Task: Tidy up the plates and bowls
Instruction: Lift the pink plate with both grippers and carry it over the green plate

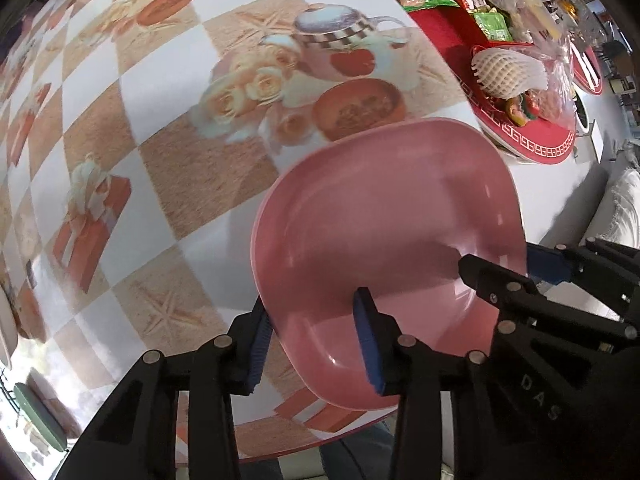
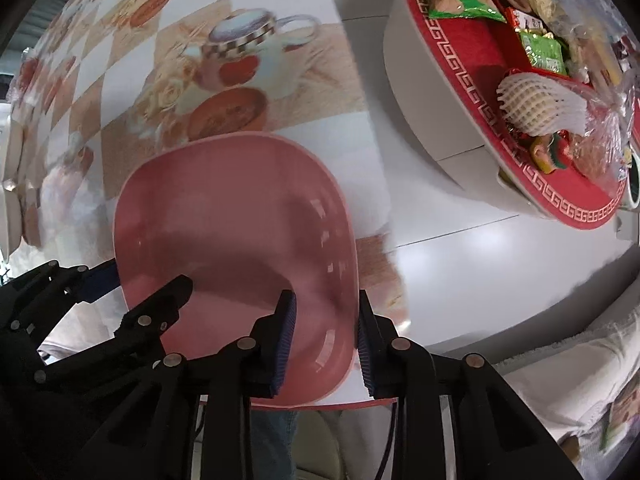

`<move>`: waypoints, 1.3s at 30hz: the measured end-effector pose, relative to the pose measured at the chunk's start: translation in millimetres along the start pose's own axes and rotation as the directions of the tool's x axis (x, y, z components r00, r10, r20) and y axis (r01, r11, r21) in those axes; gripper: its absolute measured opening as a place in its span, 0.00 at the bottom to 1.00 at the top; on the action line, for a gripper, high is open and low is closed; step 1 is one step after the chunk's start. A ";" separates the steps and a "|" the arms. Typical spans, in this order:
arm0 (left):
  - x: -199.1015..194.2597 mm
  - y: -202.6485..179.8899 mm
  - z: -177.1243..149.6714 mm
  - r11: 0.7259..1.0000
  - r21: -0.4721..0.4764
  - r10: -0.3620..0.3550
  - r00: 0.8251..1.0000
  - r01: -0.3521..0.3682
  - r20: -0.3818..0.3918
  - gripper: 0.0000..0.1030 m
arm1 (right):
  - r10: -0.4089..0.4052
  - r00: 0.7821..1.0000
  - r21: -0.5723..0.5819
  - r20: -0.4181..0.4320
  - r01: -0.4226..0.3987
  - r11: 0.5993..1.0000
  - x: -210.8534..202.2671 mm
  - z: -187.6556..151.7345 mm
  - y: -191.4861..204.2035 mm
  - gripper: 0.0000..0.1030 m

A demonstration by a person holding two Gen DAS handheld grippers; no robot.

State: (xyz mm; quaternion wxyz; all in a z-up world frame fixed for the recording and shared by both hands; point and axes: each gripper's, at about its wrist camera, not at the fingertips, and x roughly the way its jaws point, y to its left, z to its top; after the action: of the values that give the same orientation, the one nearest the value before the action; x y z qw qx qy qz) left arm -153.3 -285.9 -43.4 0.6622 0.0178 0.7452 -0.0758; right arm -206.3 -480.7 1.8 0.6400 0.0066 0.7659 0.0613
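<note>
The pink plate (image 1: 384, 240) lies on the table (image 1: 168, 184) at its near edge, close to the printed teacup (image 1: 332, 32), which serves as the landmark here. Each claw takes one side of the plate: the left claw (image 1: 316, 344) straddles the rim away from the teacup's handle, one pad inside and one outside, and the right claw (image 2: 324, 344) does the same on the handle side. Both look closed on the rim. Two opposed grips probably keep a wide, shallow plate level for lifting. The red tray (image 2: 492, 92) of snacks stands well beyond the teacup, clear of the plate.
</note>
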 end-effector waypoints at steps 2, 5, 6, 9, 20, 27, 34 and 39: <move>0.1 9.1 -3.2 1.000 0.002 -0.002 1.000 0.002 0.005 0.42 | -0.002 1.000 -0.011 -0.003 0.002 1.000 -1.2 1.7 7.8 0.31; 0.4 19.0 -8.4 1.000 -0.006 -0.001 1.000 0.001 0.009 0.42 | -0.011 1.000 -0.026 -0.007 0.011 1.000 -0.7 -4.6 28.7 0.31; 0.5 24.7 -11.1 1.000 -0.011 -0.001 1.000 0.001 0.009 0.42 | -0.013 1.000 -0.030 -0.012 0.013 0.999 0.4 -6.9 36.0 0.31; 0.4 41.3 -21.2 1.000 -0.025 0.002 1.000 -0.001 0.009 0.42 | -0.017 1.000 -0.047 -0.023 0.016 0.999 4.4 -17.5 62.3 0.31; 5.6 117.5 -62.0 0.996 -0.094 0.009 1.000 -0.008 0.010 0.42 | -0.029 0.998 -0.128 -0.051 0.022 0.991 16.5 -46.6 179.7 0.31; 6.5 178.9 -97.3 0.982 -0.191 0.013 1.000 -0.009 0.018 0.42 | -0.031 0.998 -0.214 -0.061 0.017 0.977 23.9 -61.8 265.1 0.31; 7.4 236.8 -130.1 0.954 -0.298 0.028 0.999 -0.019 0.026 0.42 | -0.024 0.997 -0.285 -0.077 0.001 0.958 31.1 -75.4 339.7 0.31; 8.4 267.2 -145.7 0.938 -0.346 0.040 0.999 -0.027 0.029 0.42 | -0.020 0.996 -0.334 -0.082 -0.009 0.943 33.8 -85.4 388.1 0.31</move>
State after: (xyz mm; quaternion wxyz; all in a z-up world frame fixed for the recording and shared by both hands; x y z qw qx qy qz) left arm -263.8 -2.7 -59.4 0.6695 -0.0872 0.7346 0.0671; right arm -322.8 -99.9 23.2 0.5990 -0.1067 0.7708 0.1886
